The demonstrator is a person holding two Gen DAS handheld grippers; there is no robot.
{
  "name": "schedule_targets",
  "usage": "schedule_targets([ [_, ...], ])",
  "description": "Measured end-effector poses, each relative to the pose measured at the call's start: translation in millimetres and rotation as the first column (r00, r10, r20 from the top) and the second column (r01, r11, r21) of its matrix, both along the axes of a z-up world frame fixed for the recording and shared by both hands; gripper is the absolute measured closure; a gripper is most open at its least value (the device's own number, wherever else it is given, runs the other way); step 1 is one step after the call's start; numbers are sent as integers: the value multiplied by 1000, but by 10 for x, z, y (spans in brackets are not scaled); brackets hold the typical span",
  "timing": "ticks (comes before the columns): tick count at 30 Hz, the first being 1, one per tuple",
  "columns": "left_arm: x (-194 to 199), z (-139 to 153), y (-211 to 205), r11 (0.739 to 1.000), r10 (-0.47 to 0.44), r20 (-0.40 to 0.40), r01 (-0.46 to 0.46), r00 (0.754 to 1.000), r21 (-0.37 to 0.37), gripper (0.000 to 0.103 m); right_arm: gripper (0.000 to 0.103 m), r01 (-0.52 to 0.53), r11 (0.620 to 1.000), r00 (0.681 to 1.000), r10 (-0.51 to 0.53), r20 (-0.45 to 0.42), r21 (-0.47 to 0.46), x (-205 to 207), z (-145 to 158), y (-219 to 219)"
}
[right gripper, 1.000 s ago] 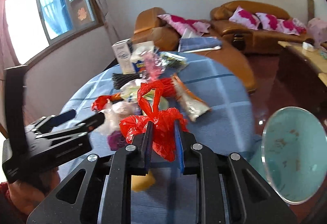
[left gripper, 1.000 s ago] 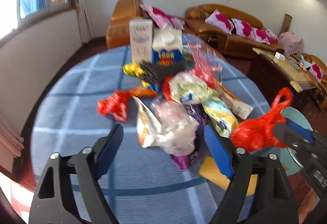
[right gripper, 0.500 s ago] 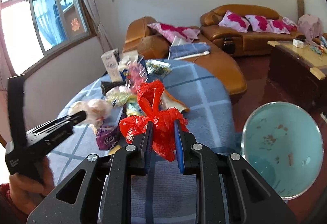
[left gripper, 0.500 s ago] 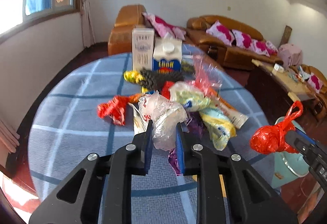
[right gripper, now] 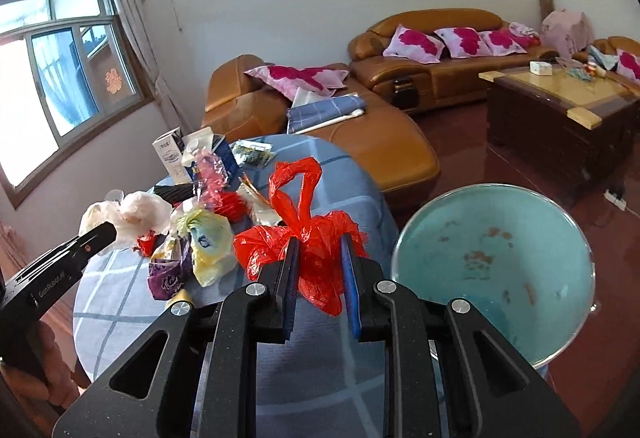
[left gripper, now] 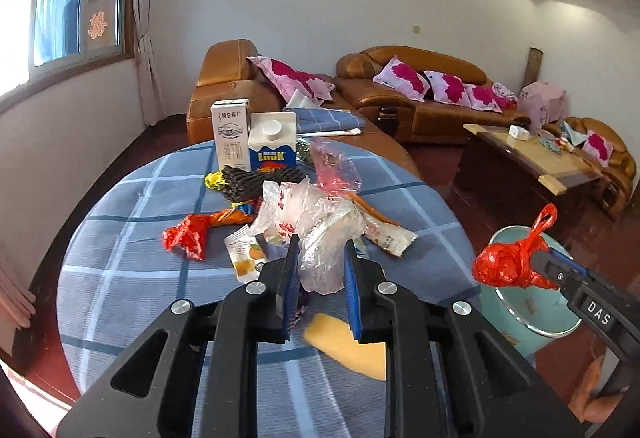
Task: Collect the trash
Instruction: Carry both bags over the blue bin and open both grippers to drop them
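Both grippers are clamped on trash lifted clear of the table point(left gripper: 120, 270) so it can go into the bin point(right gripper: 560, 338): the left gripper point(left gripper: 320, 262) pinches a clear plastic bag point(left gripper: 316, 234), the right gripper point(right gripper: 320, 262) a red bag point(right gripper: 316, 246) beside the bin's rim.

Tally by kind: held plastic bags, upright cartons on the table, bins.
Held plastic bags: 2 (clear bag, red bag)
Upright cartons: 2 (white carton, blue LOOK carton)
Teal bin: 1
Total: 5
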State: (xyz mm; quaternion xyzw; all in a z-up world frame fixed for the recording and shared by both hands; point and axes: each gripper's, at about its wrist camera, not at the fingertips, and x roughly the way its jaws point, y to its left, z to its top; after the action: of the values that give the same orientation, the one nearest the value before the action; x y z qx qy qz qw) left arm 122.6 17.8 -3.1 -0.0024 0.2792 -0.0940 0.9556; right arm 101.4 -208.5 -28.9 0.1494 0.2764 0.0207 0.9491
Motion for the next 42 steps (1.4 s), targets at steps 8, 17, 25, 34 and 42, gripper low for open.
schedule_targets([
  [8,-45,81,-36,999,-29,9,29,1000,-32,83,82,-28,1000,1000,28,2,14,1,-45,30],
  [17,-89,197,312,973,-48,24,53,999,-223,83,82,-28,1000,1000,28,2,10,7,-71,53],
  [25,-202,197,260,987,-36,61,45,997,-152,83,82,-26,1000,1000,26,17,-12,-25,-56,103],
  [34,-352,229,85,984,-111,113,125,987,-125,83,82,-26,1000,1000,26,14,-13,-56,-81,89],
  [42,-351,312,-76,975,-175,142,192,974,-112,83,82,69,997,997,-68,35,-20,-127,-23,-149],
])
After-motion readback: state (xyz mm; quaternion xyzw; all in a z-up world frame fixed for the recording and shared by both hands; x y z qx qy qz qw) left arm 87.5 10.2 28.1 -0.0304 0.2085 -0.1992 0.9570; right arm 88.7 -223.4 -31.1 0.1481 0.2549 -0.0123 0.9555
